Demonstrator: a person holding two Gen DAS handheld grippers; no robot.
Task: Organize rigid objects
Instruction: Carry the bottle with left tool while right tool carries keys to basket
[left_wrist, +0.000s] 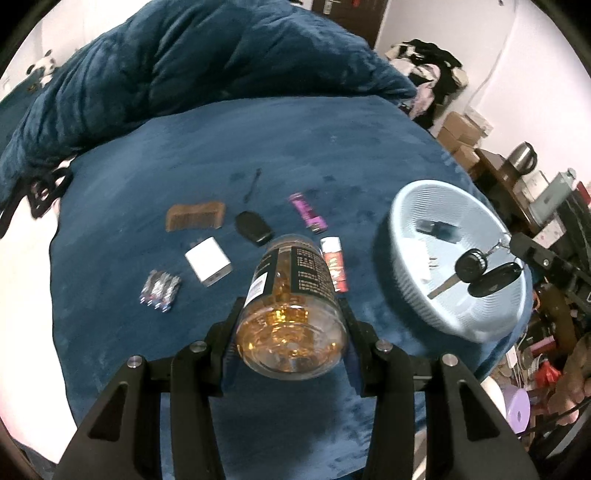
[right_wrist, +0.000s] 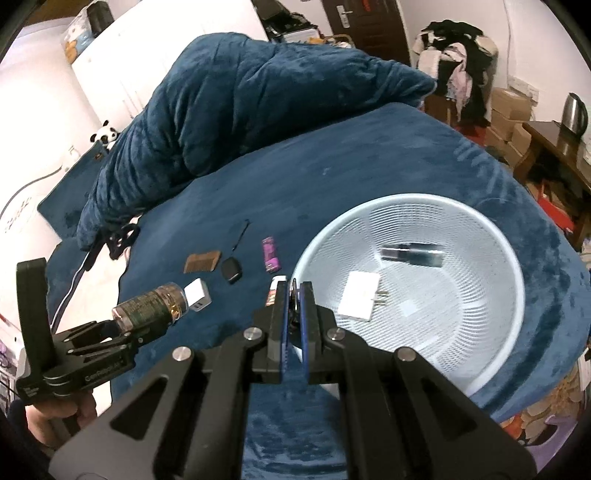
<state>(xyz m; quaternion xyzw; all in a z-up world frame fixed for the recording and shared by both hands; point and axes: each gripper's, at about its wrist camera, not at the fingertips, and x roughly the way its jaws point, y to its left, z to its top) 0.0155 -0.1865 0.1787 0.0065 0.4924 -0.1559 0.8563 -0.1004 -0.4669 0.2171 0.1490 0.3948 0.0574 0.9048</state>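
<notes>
My left gripper is shut on a clear jar of amber capsules with a black label, held above the blue bedspread. The right wrist view shows the jar at the left, in the left gripper. My right gripper is shut on a key ring. The keys dangle from the right gripper over the pale blue basket. Inside the basket lie a white charger and a dark small bottle.
On the bedspread lie a wooden comb, a black fob, a white charger, a purple lighter, a red and white lighter and a pack of small cells. A heaped blue quilt fills the back.
</notes>
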